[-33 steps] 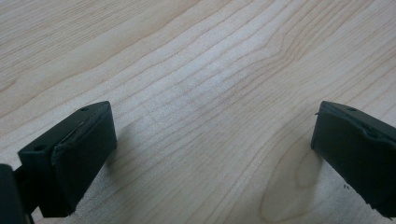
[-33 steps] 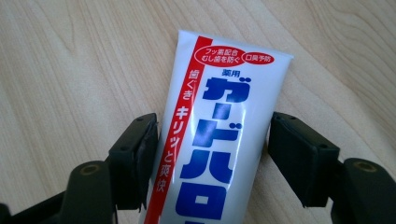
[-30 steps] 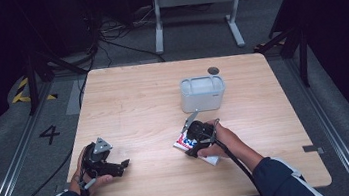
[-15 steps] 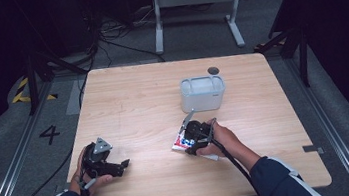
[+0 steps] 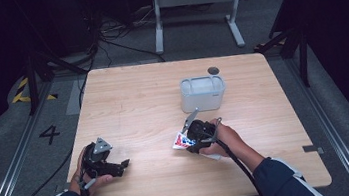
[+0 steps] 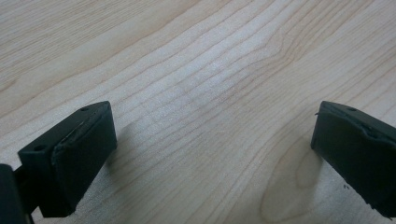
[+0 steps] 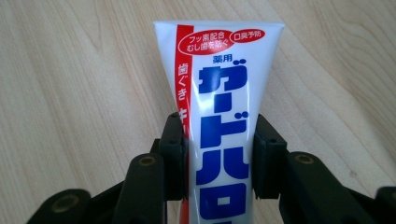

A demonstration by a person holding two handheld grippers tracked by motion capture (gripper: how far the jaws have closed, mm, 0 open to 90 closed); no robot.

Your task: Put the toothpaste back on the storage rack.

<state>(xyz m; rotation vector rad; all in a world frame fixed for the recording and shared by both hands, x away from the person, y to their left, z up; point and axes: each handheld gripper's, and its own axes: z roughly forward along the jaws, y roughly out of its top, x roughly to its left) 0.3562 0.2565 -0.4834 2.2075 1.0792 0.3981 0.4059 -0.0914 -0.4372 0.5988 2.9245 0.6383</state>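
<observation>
A: Your right tool has just been closing, and its jaws now pinch the toothpaste tube across its middle, low over the worktop in front of the clear bin.

B: Will it slip?

A: Probably not. It looks light, soft and glossy, so it should dent under pressure. Grip the fuller body, not the flat crimped end.

B: And the left tool?

A: Wide open, holding nothing, resting over bare wood.
</observation>
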